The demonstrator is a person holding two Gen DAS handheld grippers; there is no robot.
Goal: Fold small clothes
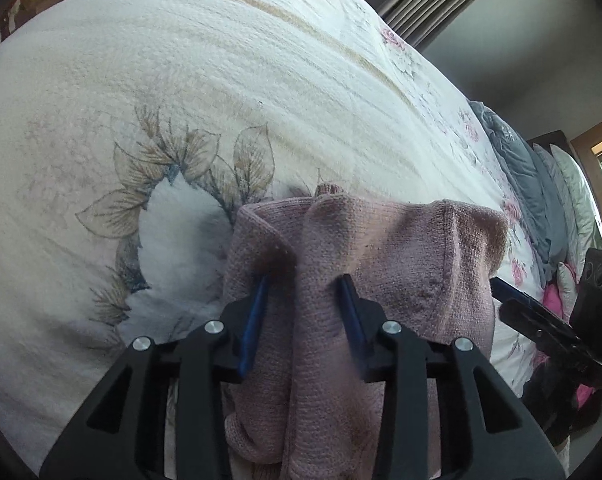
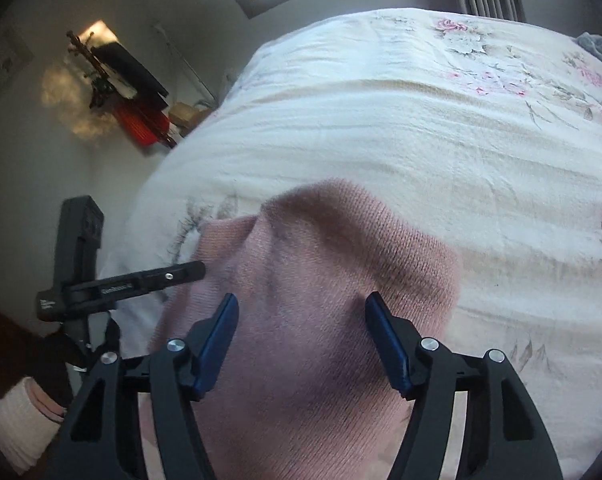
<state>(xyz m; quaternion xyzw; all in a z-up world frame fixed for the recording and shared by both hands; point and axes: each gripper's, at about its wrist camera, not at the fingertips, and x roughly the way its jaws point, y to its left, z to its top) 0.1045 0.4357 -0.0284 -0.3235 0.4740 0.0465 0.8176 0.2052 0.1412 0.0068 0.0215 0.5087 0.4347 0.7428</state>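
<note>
A pink knit garment (image 1: 381,248) lies bunched on the bed. My left gripper (image 1: 305,284) is shut on a thick fold of it, and the cloth fills the gap between the blue fingers (image 1: 351,300). In the right wrist view the same pink garment (image 2: 321,264) spreads under my right gripper (image 2: 301,304), which is open wide with its fingertips resting on the knit. The left gripper (image 2: 181,272) shows there at the garment's left edge. The right gripper (image 1: 513,296) appears in the left wrist view just beyond the garment's right edge.
A cream blanket with a leaf wreath print (image 1: 181,120) covers the bed. Grey pillows (image 1: 521,168) line its far right. Bright pink cloth (image 1: 553,300) lies by the pillows. Off the bed's left edge are a wall, a red object (image 2: 141,124) and a sleeve (image 2: 17,420).
</note>
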